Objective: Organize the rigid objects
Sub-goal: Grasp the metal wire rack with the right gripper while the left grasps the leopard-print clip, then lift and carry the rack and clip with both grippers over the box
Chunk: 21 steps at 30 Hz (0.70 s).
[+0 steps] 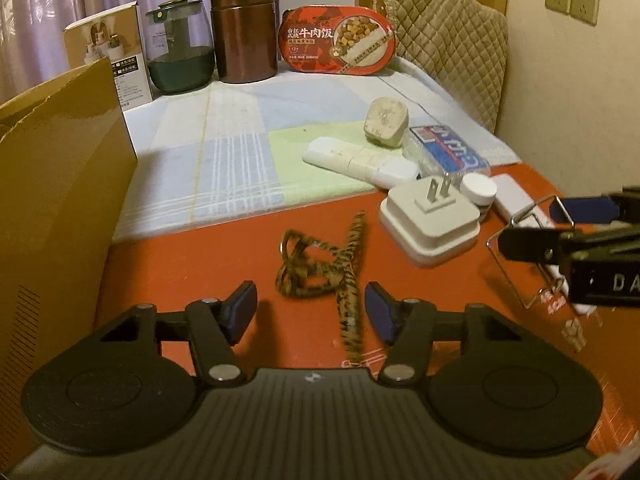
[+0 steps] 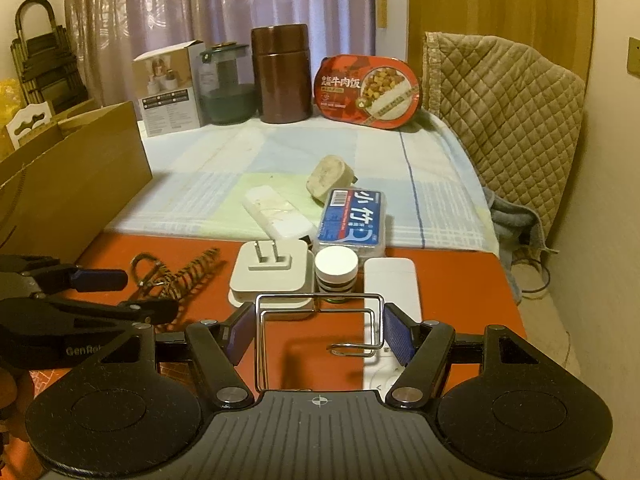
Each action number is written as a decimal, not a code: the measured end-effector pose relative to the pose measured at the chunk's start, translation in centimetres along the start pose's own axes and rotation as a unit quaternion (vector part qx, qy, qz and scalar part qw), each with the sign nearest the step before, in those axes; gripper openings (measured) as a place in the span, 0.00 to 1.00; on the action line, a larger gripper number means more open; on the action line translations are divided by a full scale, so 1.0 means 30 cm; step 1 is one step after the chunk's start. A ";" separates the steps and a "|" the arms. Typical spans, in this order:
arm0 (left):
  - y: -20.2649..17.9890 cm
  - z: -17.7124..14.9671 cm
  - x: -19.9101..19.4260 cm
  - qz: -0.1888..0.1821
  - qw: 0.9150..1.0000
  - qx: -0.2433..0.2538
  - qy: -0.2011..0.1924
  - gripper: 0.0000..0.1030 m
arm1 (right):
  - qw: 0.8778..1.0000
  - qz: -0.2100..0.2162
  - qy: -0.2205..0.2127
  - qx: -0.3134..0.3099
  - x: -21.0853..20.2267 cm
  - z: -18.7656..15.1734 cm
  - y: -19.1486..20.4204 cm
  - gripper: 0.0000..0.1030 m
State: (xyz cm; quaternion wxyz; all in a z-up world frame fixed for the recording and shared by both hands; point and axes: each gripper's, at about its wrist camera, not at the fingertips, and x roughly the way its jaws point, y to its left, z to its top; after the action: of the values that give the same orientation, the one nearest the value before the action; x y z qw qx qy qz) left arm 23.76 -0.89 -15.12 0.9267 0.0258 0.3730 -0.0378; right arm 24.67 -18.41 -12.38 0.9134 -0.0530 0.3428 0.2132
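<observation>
the right gripper [image 2: 319,334] is clamped on a bent wire rack [image 2: 320,322], its blue pads pressing the rack's two sides, and holds it just above the red table [image 2: 460,280]. the left gripper [image 1: 310,312] hangs over the near part of the table with its fingers apart; a striped cord [image 1: 320,264] lies on the table just beyond them, one blurred end running back between the pads, and whether either pad touches it cannot be told.

past the rack sit a white plug adapter [image 2: 272,272] with its prongs up, a small round white jar [image 2: 335,270] just right of it, and a flat white box [image 2: 390,284] further right. beyond these, on a checked cloth [image 2: 280,148], lie a white remote [image 2: 276,214], a blue-labelled clear box [image 2: 352,220] and a worn beige plug [image 2: 330,178].

at the far edge stand a printed carton [image 2: 168,88], a glass jar [image 2: 228,88], a brown canister [image 2: 282,74] and a red meal box [image 2: 368,94]. a cardboard box [image 2: 80,184] stands at the left, a quilted cover [image 2: 508,112] at the right.
</observation>
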 end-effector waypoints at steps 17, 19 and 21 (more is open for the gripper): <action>-0.010 0.035 0.055 -0.029 0.998 0.061 -0.015 0.38 | 1.000 0.005 0.006 -0.004 0.010 -0.001 0.012 0.63; -0.013 0.037 0.051 -0.028 0.998 0.063 -0.014 0.35 | 1.000 0.005 0.006 -0.004 0.009 -0.001 0.014 0.63; -0.015 0.037 0.045 -0.025 0.998 0.061 -0.010 0.33 | 1.000 0.005 0.006 -0.004 0.009 -0.001 0.013 0.63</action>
State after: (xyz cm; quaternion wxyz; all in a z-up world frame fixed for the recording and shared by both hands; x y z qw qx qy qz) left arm 25.46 -1.48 -15.26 0.9257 0.0728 0.3617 -0.0835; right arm 24.66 -17.98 -12.56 0.9100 -0.0562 0.3475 0.2190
